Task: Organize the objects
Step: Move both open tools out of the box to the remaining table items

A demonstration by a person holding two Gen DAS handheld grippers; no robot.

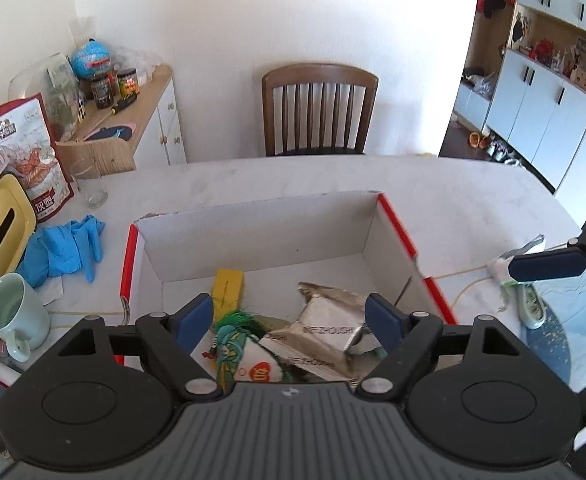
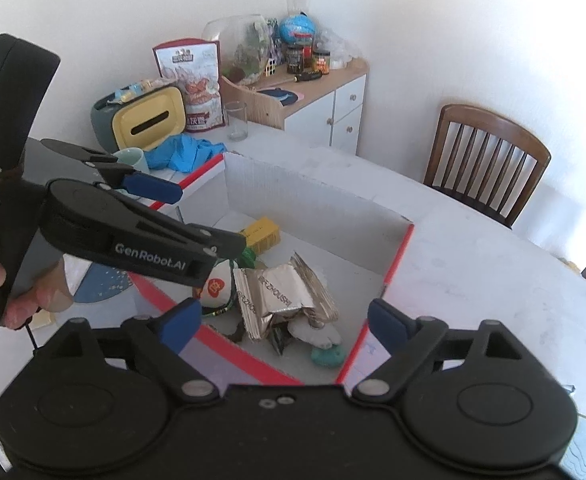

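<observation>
A white cardboard box with red edges (image 1: pixel 253 236) (image 2: pixel 305 196) sits on the table. In it lie a yellow box (image 1: pixel 228 288) (image 2: pixel 261 234), silver foil packets (image 1: pixel 325 320) (image 2: pixel 281 296), a white pouch with a green tassel (image 1: pixel 245 356) and a teal lump (image 2: pixel 327 356). My left gripper (image 1: pixel 289 320) is open and empty above the box's near side; it also shows in the right wrist view (image 2: pixel 197 216). My right gripper (image 2: pixel 285 324) is open and empty over the box's corner; one of its fingers (image 1: pixel 545 266) shows at the right edge of the left wrist view.
On the table's left stand a mint mug (image 1: pixel 11 316), blue gloves (image 1: pixel 65 248), a yellow-lidded tissue box (image 1: pixel 1 224), a drinking glass (image 1: pixel 91 184) and a red snack bag (image 1: pixel 21 152). A crumpled wrapper (image 1: pixel 525 256) lies right of the box. A wooden chair (image 1: pixel 319 108) stands behind.
</observation>
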